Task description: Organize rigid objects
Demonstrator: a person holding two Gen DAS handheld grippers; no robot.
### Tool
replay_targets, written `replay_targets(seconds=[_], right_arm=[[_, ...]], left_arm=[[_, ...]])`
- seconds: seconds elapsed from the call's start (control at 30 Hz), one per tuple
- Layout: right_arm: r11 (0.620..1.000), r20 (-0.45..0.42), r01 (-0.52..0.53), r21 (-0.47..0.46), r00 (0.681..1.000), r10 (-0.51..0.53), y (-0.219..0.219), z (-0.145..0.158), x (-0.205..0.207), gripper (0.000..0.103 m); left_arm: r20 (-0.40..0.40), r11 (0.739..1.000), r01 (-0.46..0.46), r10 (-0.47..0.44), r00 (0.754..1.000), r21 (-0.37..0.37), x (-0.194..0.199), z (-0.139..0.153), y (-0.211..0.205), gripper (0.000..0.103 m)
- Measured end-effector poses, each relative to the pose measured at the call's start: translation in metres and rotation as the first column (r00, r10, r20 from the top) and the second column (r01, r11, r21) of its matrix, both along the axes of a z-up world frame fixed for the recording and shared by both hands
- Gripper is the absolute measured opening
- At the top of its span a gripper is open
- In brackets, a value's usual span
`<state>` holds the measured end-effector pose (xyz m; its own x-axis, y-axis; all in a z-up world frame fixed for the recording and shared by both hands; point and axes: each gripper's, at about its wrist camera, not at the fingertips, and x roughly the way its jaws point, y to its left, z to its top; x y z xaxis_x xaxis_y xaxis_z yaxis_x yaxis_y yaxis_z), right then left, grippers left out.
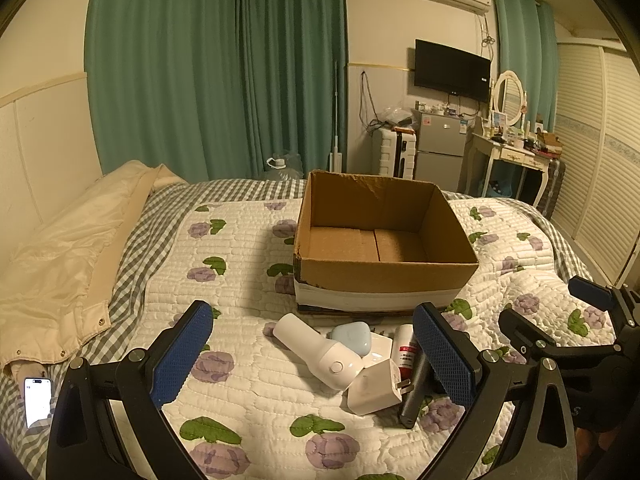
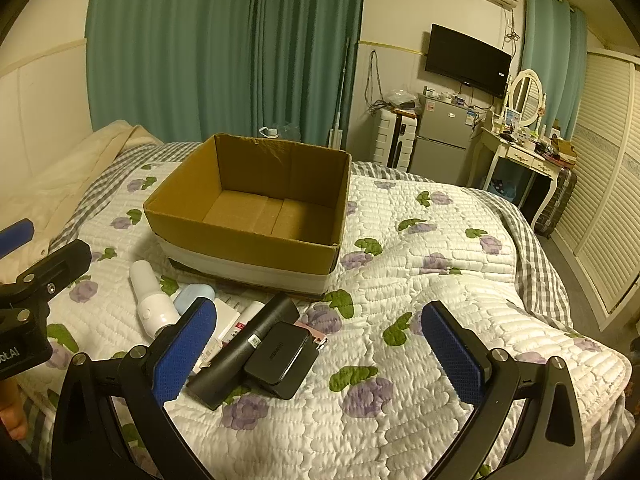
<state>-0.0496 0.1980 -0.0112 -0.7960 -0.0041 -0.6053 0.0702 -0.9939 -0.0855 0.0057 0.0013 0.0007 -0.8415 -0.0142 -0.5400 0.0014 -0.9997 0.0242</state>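
Note:
An open, empty cardboard box point(image 1: 384, 276) point(image 2: 240, 236) stands on the quilted bed. In front of it lies a small pile: a white handheld device point(image 1: 320, 352) point(image 2: 150, 298), a light blue case point(image 1: 352, 336) point(image 2: 192, 296), a white plug adapter point(image 1: 374, 388), a white and red tube point(image 1: 404, 348) point(image 2: 240, 324), a dark cylinder point(image 1: 416, 388) point(image 2: 244, 352) and a black charger block point(image 2: 280, 360). My left gripper point(image 1: 316, 356) hovers open over the pile. My right gripper point(image 2: 320, 354) is open too, just right of the pile, and shows in the left wrist view as the right gripper point(image 1: 560, 312).
A cream jacket point(image 1: 60, 264) lies on the bed's left side, with a lit phone point(image 1: 38, 400) near the edge. Beyond the bed stand a fridge point(image 1: 440, 148), a white suitcase point(image 1: 390, 152) and a dressing table point(image 1: 516, 156). Louvred wardrobe doors point(image 2: 612, 200) line the right.

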Motion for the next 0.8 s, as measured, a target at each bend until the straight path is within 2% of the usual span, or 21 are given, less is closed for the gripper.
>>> replay_targets(seconds=[0.17,0.37,0.53,0.67,0.8], right_arm=[[1.000,0.016,0.009,0.022,1.000,-0.009,0.003,-0.002,0.001,0.103],[0.999,0.107,0.006,0.053,0.994,-0.012,0.006,-0.033,-0.010,0.103],[1.000,0.206,0.001,0.028,0.979,-0.007,0.006,-0.066,-0.027,0.103],[1.000,0.255,-0.001,-0.001,0.967,0.001,0.003,-0.084,-0.038,0.097],[0.999,0.294,-0.010,-0.031,0.956,0.019,-0.002,-0.100,-0.050,0.096]], left_arm=[[-0.001,1.000,0.001,-0.001,1.000,-0.007,0.002,0.004,0.003,0.102],[0.058,0.999,-0.008,0.010,0.998,-0.032,-0.012,-0.019,0.007,0.102],[0.123,0.999,-0.014,0.019,0.992,-0.042,-0.024,-0.044,0.008,0.102],[0.158,0.999,-0.016,0.025,0.987,-0.052,-0.030,-0.057,0.007,0.102],[0.187,0.998,-0.022,0.033,0.982,-0.062,-0.036,-0.066,0.005,0.101]])
